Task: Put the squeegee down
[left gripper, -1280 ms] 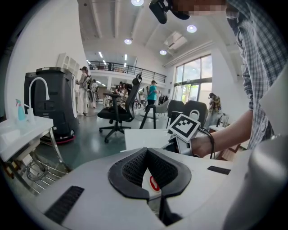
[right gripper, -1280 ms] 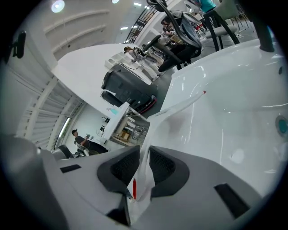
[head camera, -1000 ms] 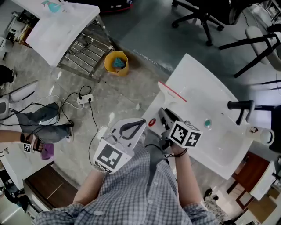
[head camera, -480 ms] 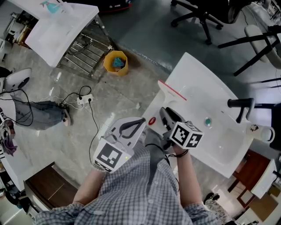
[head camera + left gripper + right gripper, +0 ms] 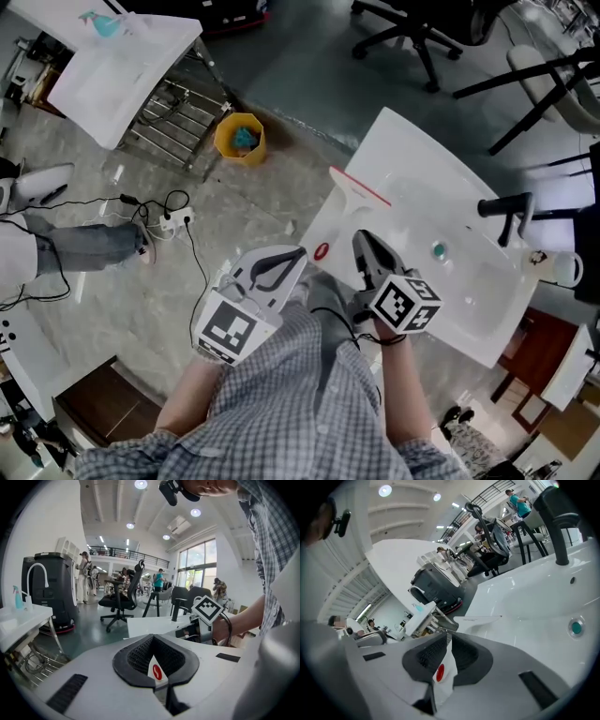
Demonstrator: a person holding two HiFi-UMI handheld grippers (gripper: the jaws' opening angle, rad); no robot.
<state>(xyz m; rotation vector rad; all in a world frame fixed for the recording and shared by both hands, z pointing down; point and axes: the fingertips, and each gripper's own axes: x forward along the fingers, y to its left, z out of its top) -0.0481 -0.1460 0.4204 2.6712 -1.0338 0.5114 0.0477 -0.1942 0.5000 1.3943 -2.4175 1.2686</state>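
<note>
squeegee [image 5: 345, 208] is lying flat on the white sink [image 5: 427, 155], at the corner nearest the person's left. its red-edged blade [image 5: 361, 187] is resting farther in on the sink's flat top. its white handle [image 5: 330, 239] is running back to the sink's edge, where a red oval [image 5: 322, 251] is marking the handle's end. the black tap [image 5: 506, 208] is standing well apart from it on the far side of the basin, and a blue-green drain plug [image 5: 438, 250] is sitting roughly between the two.

the right gripper [image 5: 450, 638] is hovering over the sink just beside the handle, aiming towards the blade. its jaws are standing only slightly apart. a thin slit is running between the black pads [image 5: 425, 657] all the way to the tips, and the white handle with the red oval is showing in that slit. in the head view this gripper is sitting to the right of the handle rather than around it. whether a pad is brushing the handle is not clear.

the left gripper [image 5: 152, 637] is hanging off the sink's corner, over the floor, with its tips near the handle's end. its jaws are meeting at the tips and holding nothing. the handle's end with the oval is showing through the wedge-shaped gap behind them.
</note>
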